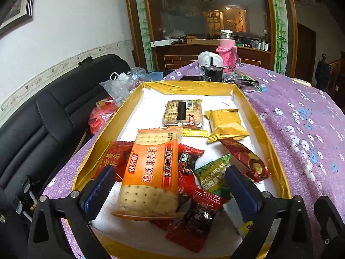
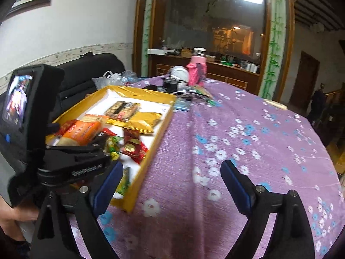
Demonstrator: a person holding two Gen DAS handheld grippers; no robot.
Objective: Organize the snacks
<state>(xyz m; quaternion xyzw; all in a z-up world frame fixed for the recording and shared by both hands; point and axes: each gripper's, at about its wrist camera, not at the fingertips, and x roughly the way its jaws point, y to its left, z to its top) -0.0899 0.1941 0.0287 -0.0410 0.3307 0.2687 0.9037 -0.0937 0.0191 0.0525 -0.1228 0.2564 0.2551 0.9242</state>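
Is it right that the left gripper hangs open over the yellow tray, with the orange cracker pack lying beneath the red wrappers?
Not quite. The left wrist view shows the orange cracker pack lying on top of the red wrappers, not beneath them. The left gripper does hang open over the yellow tray.

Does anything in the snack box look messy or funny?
Yes. At the near end of the yellow box, the snacks are in a jumble: the orange cracker pack lies crooked on top of red packets, and a green packet is wedged in. The far packs lie tidier, nearly side by side.
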